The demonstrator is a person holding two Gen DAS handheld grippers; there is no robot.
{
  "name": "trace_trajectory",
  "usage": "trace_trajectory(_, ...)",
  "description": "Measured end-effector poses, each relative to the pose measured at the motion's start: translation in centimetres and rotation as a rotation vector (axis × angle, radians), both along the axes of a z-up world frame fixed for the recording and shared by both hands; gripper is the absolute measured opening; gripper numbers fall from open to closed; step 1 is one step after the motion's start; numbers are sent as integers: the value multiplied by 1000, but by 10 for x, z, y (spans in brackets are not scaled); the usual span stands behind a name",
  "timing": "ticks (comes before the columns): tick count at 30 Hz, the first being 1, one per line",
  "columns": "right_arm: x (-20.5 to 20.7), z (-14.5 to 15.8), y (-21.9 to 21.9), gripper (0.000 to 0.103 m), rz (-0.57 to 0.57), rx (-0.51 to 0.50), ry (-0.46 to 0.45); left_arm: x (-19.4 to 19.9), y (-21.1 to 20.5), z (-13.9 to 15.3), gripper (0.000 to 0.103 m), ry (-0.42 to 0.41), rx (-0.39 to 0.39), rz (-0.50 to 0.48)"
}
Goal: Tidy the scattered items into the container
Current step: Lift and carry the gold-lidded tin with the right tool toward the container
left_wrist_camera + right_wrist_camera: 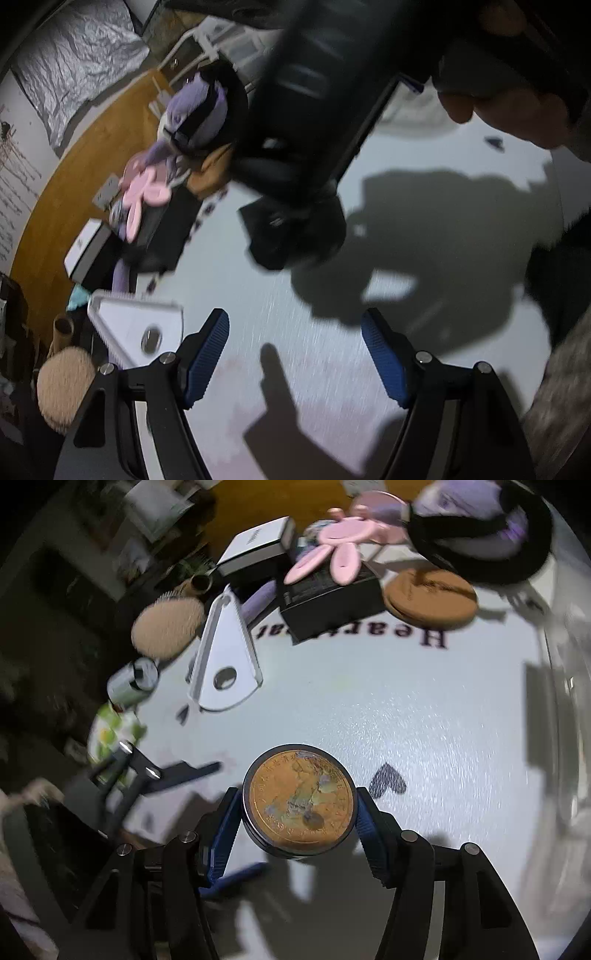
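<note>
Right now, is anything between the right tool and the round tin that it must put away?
No. The right tool is already shut on the round orange-lidded tin, one finger on each side. A container is not clearly visible, so the way there cannot be judged.

The setting is a home, most likely a bedroom or dressing corner. A white tabletop mat (pixel 424 709) printed with dark lettering carries personal grooming items: a round tan bristle hairbrush (pixel 168 627) at upper left, a white triangular comb (pixel 225 653) beside it, and a pink rabbit-shaped plush (pixel 341 542) at top centre. Orange-brown wooden flooring (pixel 70 195) shows along the left edge.
</note>
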State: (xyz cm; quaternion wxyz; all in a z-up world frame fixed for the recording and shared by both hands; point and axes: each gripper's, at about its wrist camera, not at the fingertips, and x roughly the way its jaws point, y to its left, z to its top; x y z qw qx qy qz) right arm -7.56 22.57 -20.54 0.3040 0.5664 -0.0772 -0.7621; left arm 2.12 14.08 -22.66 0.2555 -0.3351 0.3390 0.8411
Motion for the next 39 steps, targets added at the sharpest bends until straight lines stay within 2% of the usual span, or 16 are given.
trace_trajectory(1, 0, 4, 2, 61, -12, -14, -13, -2, 3, 3, 72, 11, 9, -8)
trace_trajectory(2, 1, 12, 4, 61, -26, -29, -23, -3, 5, 10, 64, 27, 19, -22)
trace_trajectory(3, 3, 20, 6, 61, -37, -41, -23, -4, 6, 17, 60, 43, 29, -36)
trace_trajectory(8, 13, 67, 10, 61, -82, -51, 23, -5, 9, 66, 53, 170, 89, -95)
trace_trajectory(12, 22, 112, 25, 61, -137, -57, 86, -6, 14, 105, 52, 261, 132, -159)
trace_trajectory(15, 31, 150, 44, 61, -191, -66, 171, -11, 24, 133, 52, 332, 160, -222)
trace_trajectory(18, 36, 181, 71, 61, -249, -81, 239, -21, 45, 164, 52, 401, 200, -292)
trace_trajectory(22, 32, 214, 117, 61, -329, -104, 314, -38, 83, 196, 52, 463, 263, -330)
trace_trajectory(27, 4, 240, 180, 61, -404, -122, 346, -59, 132, 224, 53, 468, 321, -300)
trace_trajectory(29, -14, 246, 204, 61, -423, -98, 345, -69, 138, 225, 58, 446, 333, -278)
trace_trajectory(31, -37, 248, 226, 61, -436, -55, 331, -80, 138, 221, 58, 403, 338, -240)
trace_trajectory(34, -76, 238, 246, 61, -429, 34, 274, -90, 136, 215, 58, 343, 325, -147)
trace_trajectory(39, -143, 193, 253, 61, -355, 186, 161, -100, 118, 198, 58, 277, 311, 33)
